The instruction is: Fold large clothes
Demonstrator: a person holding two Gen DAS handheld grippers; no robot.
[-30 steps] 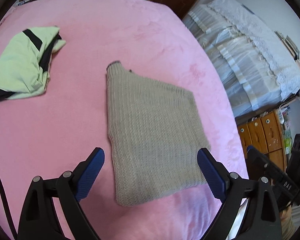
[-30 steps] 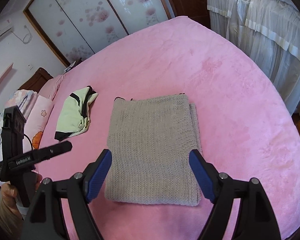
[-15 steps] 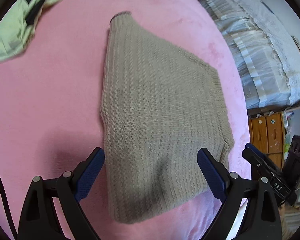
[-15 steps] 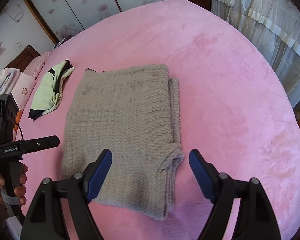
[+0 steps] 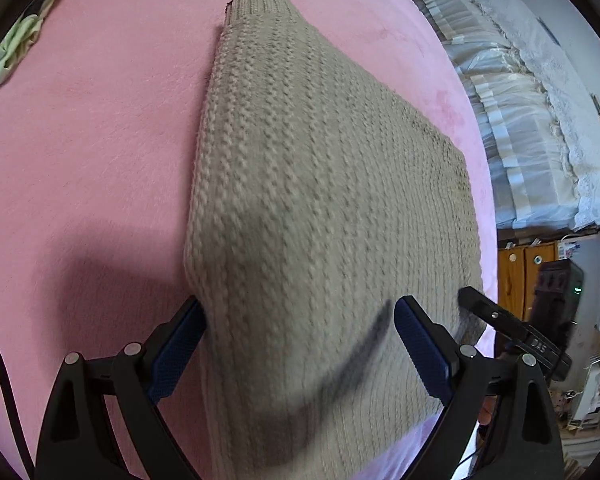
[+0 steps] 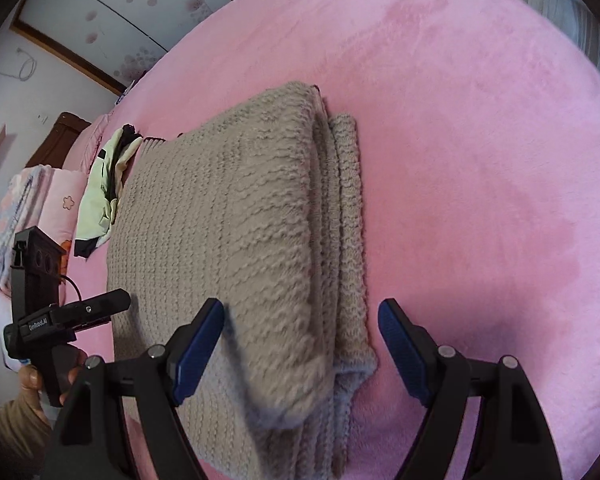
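A green top (image 6: 100,184) lies on the left of the pink bed (image 6: 480,140). The folded sweater (image 6: 228,248) lies flat in the middle. Both grippers, left (image 5: 300,344) and right (image 6: 300,344), are wide open over its near edge. White curtains (image 5: 540,120) hang at the right

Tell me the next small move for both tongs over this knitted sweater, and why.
Probably ease both down and close on the near edge. The left tongs and right tongs both stand open over the sweater, one at each near corner, gripping nothing, and it lies partly folded on the pink blanket.
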